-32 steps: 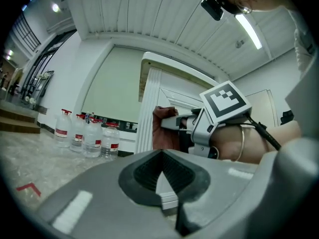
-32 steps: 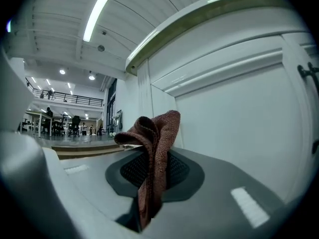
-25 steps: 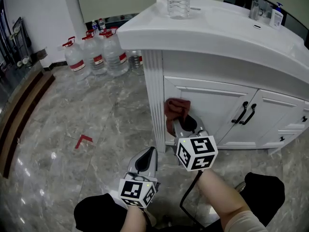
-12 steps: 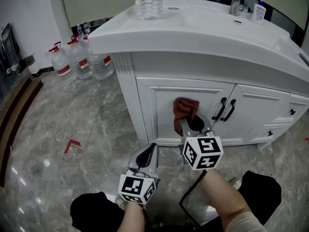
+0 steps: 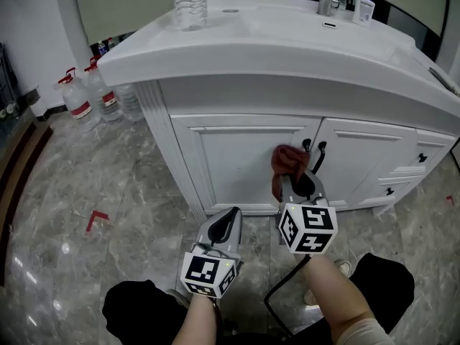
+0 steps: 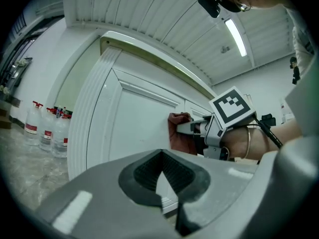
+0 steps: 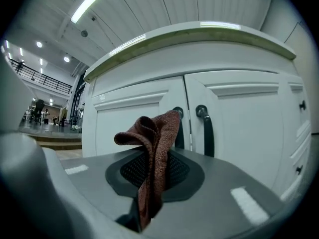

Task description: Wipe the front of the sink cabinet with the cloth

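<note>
Right gripper (image 5: 293, 184) clamped on the cloth (image 5: 287, 162), which bunches up at 12 o'clock from it, against the sink cabinet front (image 5: 230, 164), just 9 o'clock of the door handles (image 5: 313, 157). Left gripper (image 5: 224, 225) closed, empty, at 8 o'clock, farther from the cabinet. We judge the right one does the wiping, sweeping sideways between 9 and 3.

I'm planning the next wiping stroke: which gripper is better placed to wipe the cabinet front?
Right. The right gripper is shut on the cloth at the cabinet front, beside the door handles; the left gripper is shut on nothing, farther back.
</note>
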`<control>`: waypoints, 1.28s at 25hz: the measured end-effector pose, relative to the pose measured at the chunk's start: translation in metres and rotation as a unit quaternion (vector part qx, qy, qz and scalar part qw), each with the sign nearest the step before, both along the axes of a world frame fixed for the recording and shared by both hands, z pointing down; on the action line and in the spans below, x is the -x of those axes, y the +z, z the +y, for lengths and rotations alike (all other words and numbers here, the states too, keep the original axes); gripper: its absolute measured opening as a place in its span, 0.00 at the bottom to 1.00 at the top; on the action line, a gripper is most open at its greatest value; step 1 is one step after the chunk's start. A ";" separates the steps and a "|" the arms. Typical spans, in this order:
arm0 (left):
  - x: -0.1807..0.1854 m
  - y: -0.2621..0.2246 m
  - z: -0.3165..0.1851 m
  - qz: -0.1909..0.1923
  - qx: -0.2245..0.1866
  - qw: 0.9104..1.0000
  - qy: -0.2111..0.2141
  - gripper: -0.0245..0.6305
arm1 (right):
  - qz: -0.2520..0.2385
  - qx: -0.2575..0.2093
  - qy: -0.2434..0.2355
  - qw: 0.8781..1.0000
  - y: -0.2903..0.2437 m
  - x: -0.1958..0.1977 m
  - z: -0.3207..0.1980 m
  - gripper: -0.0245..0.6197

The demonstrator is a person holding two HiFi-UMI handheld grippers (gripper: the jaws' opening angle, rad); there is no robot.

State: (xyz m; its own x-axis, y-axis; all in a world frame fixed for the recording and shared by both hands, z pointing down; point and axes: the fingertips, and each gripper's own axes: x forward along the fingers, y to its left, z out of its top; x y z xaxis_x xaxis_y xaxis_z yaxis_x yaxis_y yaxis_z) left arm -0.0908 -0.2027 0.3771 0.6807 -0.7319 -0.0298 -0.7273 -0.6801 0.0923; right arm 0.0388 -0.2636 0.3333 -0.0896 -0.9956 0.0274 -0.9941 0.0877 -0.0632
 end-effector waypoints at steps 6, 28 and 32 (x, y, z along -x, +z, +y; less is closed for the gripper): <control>0.012 0.000 -0.003 0.003 0.000 1.000 -0.019 0.04 | -0.016 0.001 -0.022 1.000 0.018 0.021 0.001 0.16; 0.134 0.022 -0.018 0.022 0.026 0.992 -0.122 0.04 | -0.051 0.039 -0.179 0.982 0.091 0.214 -0.048 0.16; 0.124 0.025 -0.021 0.011 0.017 0.994 -0.111 0.04 | -0.043 0.038 -0.166 0.984 0.097 0.195 -0.048 0.16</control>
